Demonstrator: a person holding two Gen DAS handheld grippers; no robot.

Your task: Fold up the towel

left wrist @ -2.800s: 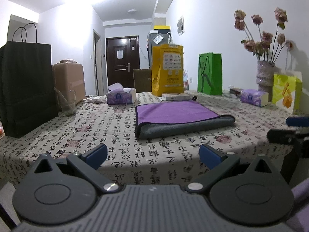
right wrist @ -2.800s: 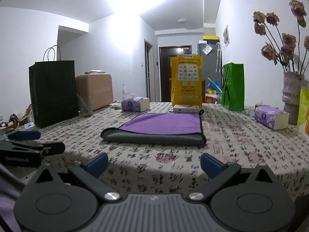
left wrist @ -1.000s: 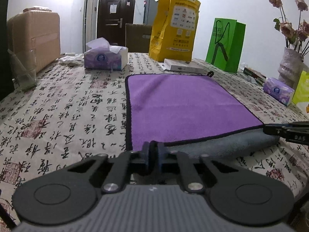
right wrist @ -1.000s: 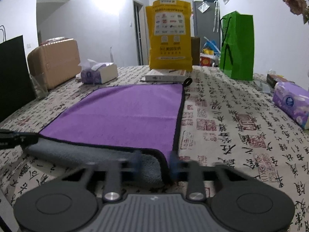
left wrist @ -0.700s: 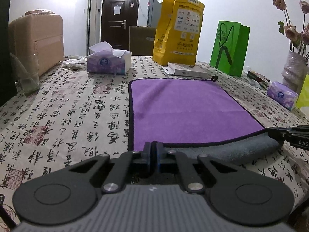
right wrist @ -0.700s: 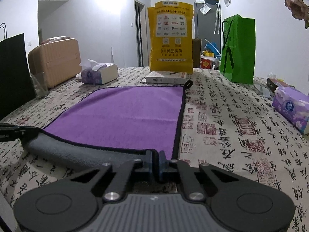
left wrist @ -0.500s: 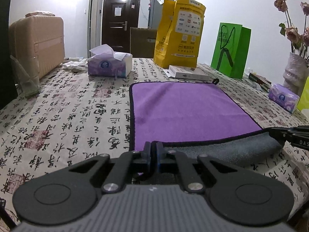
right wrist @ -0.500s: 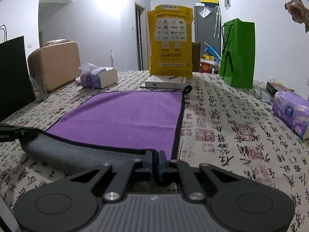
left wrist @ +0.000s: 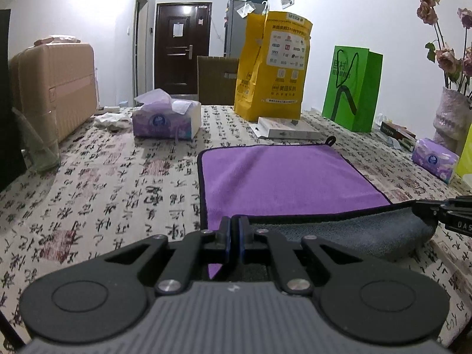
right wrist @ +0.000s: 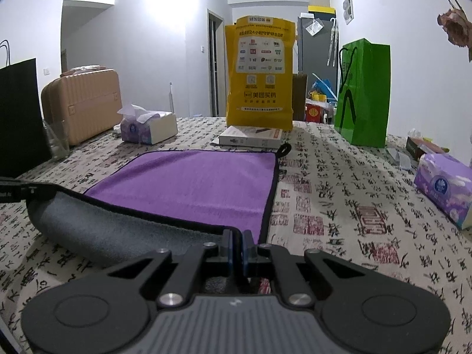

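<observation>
A purple towel (left wrist: 283, 177) with a grey underside and black trim lies on the patterned tablecloth; it also shows in the right wrist view (right wrist: 194, 183). Its near edge is lifted off the table, showing the grey side (left wrist: 348, 233). My left gripper (left wrist: 235, 230) is shut on the towel's near left corner. My right gripper (right wrist: 236, 243) is shut on the near right corner. Each gripper's tip shows at the edge of the other view: the right gripper (left wrist: 442, 211) and the left gripper (right wrist: 17, 191).
Beyond the towel stand a yellow bag (left wrist: 273, 67), a white box (left wrist: 286, 131), a green bag (left wrist: 352, 88) and a tissue box (left wrist: 165, 121). A tan suitcase (left wrist: 56, 88) and glass (left wrist: 38, 144) are at left. A small tissue pack (right wrist: 445, 185) and flower vase (left wrist: 451, 118) are at right.
Both grippers moved from the table's near edge to the towel, shut on its near corners, and have lifted the near edge a little higher over the last second.
</observation>
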